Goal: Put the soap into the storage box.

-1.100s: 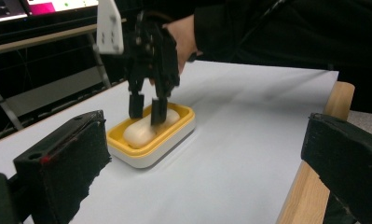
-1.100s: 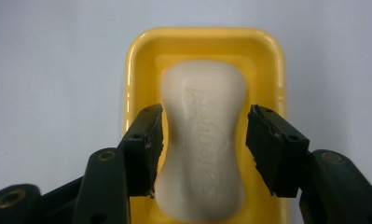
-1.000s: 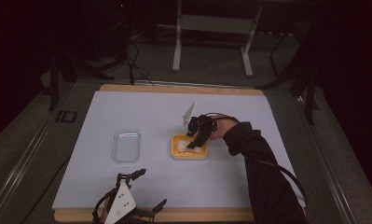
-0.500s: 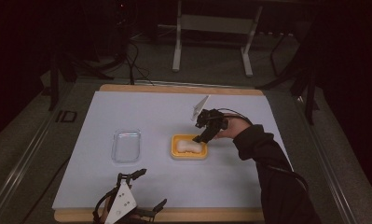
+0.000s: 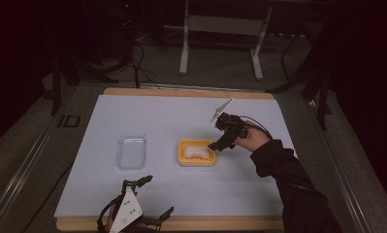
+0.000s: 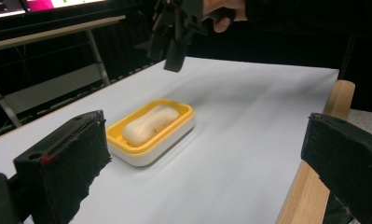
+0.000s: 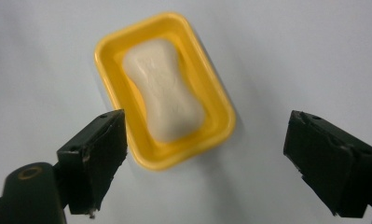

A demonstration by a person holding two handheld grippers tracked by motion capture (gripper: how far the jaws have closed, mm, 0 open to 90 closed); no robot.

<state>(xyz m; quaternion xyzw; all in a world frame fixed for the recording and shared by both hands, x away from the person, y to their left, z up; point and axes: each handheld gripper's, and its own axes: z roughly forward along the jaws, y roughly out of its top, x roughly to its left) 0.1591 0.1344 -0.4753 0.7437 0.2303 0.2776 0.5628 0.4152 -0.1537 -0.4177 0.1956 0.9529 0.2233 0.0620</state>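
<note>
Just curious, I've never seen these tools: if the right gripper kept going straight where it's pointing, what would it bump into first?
Probably the white bar of soap in the yellow plastic dish: the open right gripper looks down at them from above, though exact depth is unclear.

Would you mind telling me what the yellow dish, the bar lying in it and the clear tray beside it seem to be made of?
Yellow dish: probably glossy moulded plastic, with a smooth rim and soft highlights.
Bar: likely soap, matte off-white with rounded edges and a pressed pattern.
Clear tray: transparent, probably plastic; the mat shows through it.
</note>
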